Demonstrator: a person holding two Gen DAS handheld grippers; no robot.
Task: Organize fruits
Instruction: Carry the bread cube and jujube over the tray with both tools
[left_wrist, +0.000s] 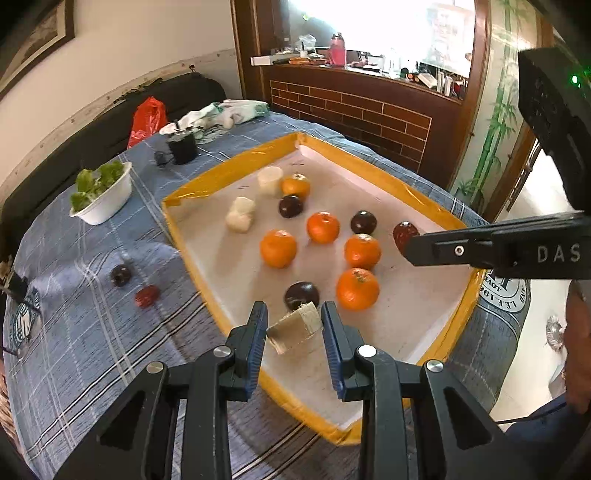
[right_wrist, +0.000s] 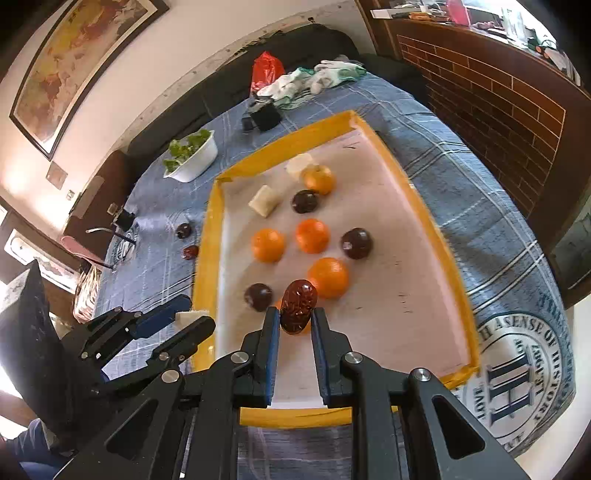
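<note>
**Both grippers carry a piece over the yellow-rimmed tray**

The left gripper is clamped on a pale sugarcane chunk. The right gripper is clamped on a wrinkled red date. Both hang above the tray, near its front end. Oranges and dark plums lie scattered inside. The date is pinched only at its lower end, so it could pivot and drop. Open floor lies along the tray's right side; the raised rim could catch a low gripper.

Oranges and plums lie in the tray; a bowl sits left of it.
</note>
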